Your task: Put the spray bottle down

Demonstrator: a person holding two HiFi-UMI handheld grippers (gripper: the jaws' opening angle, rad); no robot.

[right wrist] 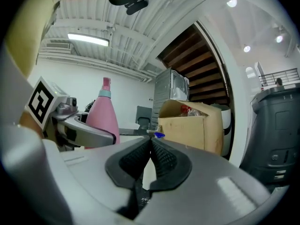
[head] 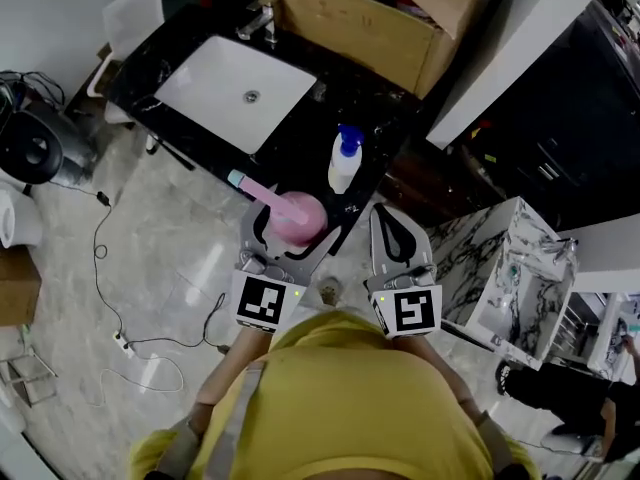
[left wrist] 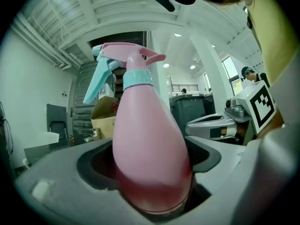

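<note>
Left gripper view: jaws clamp spray bottle [left wrist: 150,139]; right gripper [right wrist: 151,140] jaws together, w/o load.

This is a washbasin corner set up inside a large, workshop-like hall. Just ahead of the left hand-held gripper [head: 292,223], a black surface [head: 138,71] carries a white sink [head: 215,73] with a tap [head: 260,20]. Beyond it stands an open cardboard box [head: 350,28]. To that gripper's left, cables [head: 98,230] trail over the polished stone floor [head: 170,298]. Above the right hand-held gripper [right wrist: 151,142] runs a ribbed white ceiling [right wrist: 117,27] with a strip light [right wrist: 88,40]. To its right, a big grey bin [right wrist: 276,135] stands under a railed upper level [right wrist: 281,75].
</note>
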